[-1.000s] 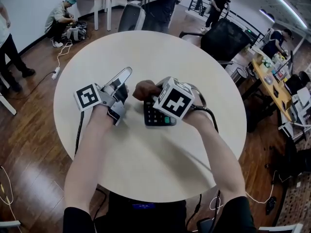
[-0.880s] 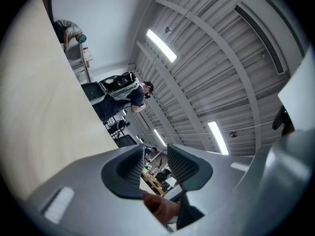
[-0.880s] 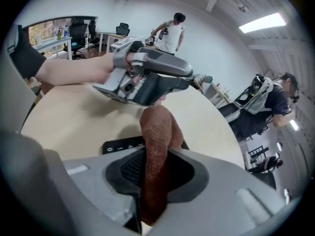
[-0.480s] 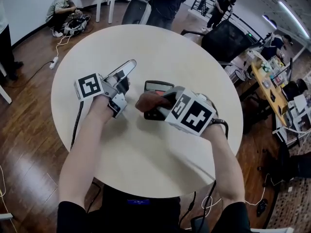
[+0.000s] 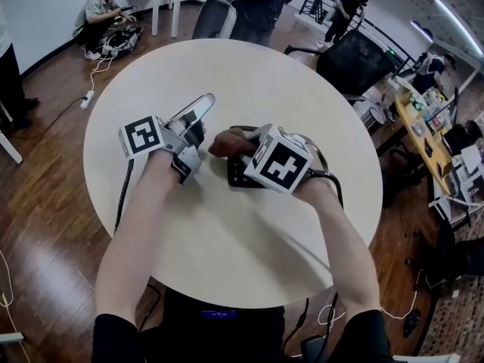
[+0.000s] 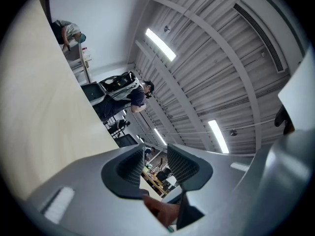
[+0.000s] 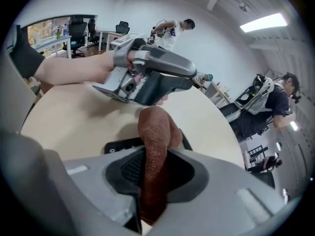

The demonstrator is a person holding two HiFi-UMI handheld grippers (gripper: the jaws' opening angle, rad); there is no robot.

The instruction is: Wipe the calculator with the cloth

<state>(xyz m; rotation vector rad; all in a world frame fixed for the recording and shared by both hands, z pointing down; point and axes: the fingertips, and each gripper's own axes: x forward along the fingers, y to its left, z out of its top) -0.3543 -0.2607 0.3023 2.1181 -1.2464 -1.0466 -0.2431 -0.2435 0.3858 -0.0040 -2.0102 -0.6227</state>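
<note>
1. The round worktop (image 5: 227, 233) carries the calculator (image 5: 243, 175), which lies under the right tongs (image 7: 155, 167).
2. The right tongs, clamped on the brown cloth (image 7: 155, 132), have slid back over the calculator and now cover its display, which was bare a moment ago.
3. The left tongs (image 6: 158, 163), just beside them, stay partly open, empty and tilted up off the worktop.

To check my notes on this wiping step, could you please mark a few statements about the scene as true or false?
1. The calculator lies on a round white table. True.
2. The right gripper is shut on a brown cloth. True.
3. The left gripper grips the calculator. False: its jaws stand apart and empty, beside the calculator.
4. The cloth lies at the table's edge, far from the calculator. False: it is over the calculator, in the right gripper.
</note>
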